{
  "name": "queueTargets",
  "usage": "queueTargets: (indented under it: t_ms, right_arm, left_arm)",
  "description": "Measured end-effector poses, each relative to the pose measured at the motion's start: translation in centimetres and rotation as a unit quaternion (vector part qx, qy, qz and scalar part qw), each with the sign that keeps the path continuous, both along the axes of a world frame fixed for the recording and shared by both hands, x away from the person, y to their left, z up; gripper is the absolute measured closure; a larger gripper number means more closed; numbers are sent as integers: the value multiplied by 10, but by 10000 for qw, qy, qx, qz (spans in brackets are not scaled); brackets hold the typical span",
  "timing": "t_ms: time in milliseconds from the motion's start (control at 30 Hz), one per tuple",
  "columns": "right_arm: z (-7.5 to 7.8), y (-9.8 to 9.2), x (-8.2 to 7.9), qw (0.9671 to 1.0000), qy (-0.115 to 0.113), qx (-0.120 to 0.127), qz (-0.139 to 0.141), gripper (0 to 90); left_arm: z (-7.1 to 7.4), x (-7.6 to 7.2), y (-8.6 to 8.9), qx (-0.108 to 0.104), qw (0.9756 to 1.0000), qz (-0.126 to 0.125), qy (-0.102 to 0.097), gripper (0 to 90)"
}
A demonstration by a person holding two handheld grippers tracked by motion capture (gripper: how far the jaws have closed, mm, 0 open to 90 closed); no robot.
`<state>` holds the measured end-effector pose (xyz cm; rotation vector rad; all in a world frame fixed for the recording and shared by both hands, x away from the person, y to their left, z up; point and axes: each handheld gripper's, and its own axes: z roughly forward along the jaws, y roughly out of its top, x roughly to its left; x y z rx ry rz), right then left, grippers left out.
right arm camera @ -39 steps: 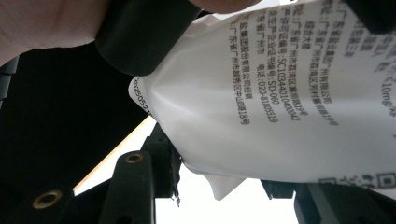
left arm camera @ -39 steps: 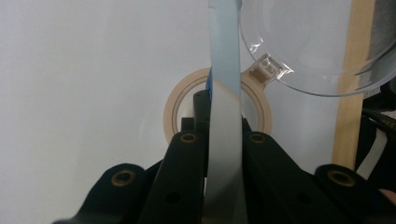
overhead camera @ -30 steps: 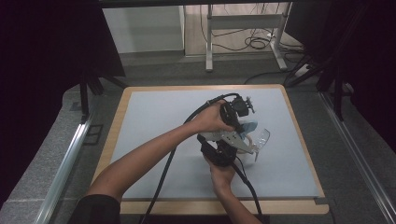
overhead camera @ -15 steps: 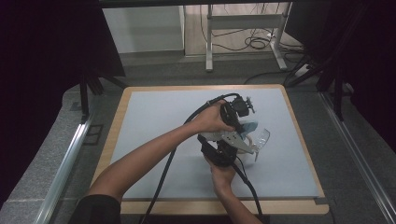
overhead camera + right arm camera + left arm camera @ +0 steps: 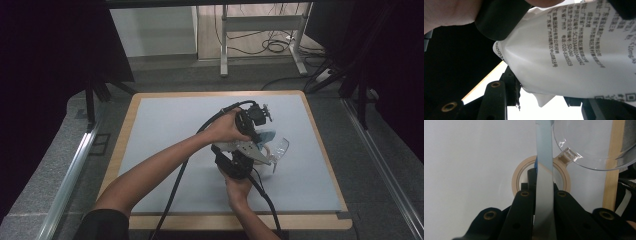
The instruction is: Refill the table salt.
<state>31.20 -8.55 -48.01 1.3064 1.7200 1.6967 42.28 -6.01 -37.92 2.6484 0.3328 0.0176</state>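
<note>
High view, setting: a wooden-edged counter (image 5: 165, 125) with a pale grey mat; a person's forearms come in from the near side.
High view, left gripper: the left gripper (image 5: 259, 129) reaches across to mid-counter and meets the top of a white and pale blue printed soft pouch (image 5: 266, 136).
High view, right gripper: the right gripper (image 5: 260, 156) sits just below it, nearer the person, pointing at the same pouch.
High view, neighbour: a clear round plastic container (image 5: 281, 147) lies just beside the pouch, on its right.
Left gripper view, grip: the left gripper (image 5: 543, 195) is pressed together on the pouch's (image 5: 544, 157) thin edge, which rises straight up between the black jaws.
Left gripper view, beyond: a beige ring of masking tape (image 5: 515, 180) lies flat on the mat behind the pouch; the clear container (image 5: 586, 142) is at upper right.
Right gripper view, grip: the right gripper (image 5: 549, 96) stands part-way closed with the pouch's (image 5: 564, 55) printed body across it, apparently pinching it at its lower end.
Right gripper view, beyond: part of a hand (image 5: 449, 12) shows at top left.
Step in hand: probably steadying the pouch in the air between both grippers, before opening or emptying it.
Next move calls for: one firm hold while the other gripper pulls, with the pouch kept near the container.
</note>
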Motion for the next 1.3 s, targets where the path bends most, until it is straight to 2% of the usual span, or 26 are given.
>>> queueTargets:
  t_ms: [1300]
  right_arm:
    - [-3, -1, 0, 10000, 9, 21, -20, 558]
  left_arm:
    - [-3, 1, -1, -1, 10000, 9, 36, 900]
